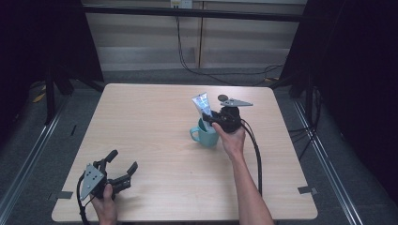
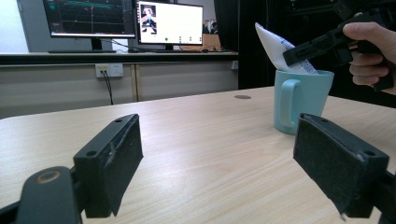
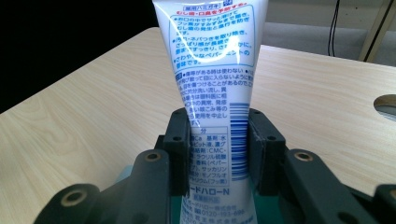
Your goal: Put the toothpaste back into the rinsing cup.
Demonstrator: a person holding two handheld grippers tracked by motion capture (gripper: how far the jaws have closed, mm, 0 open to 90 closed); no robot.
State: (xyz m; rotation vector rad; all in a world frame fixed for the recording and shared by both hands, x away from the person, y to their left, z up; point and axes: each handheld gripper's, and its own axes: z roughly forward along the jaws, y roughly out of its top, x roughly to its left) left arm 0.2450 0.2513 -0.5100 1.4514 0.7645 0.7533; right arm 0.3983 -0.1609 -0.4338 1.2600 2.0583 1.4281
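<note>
The tube (image 3: 212,88) stands tilted in the mug (image 1: 206,136) near the table's (image 1: 155,117) middle, your right gripper (image 1: 211,118) clamped on it. Your left gripper (image 1: 123,165) rests well apart, jaws wide.

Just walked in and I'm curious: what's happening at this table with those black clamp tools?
A person holds a clamp in each hand. The right gripper is shut on a white tube, whose lower end sits inside a teal mug on the wooden table. The left gripper rests open near the table's front edge, holding nothing.
</note>
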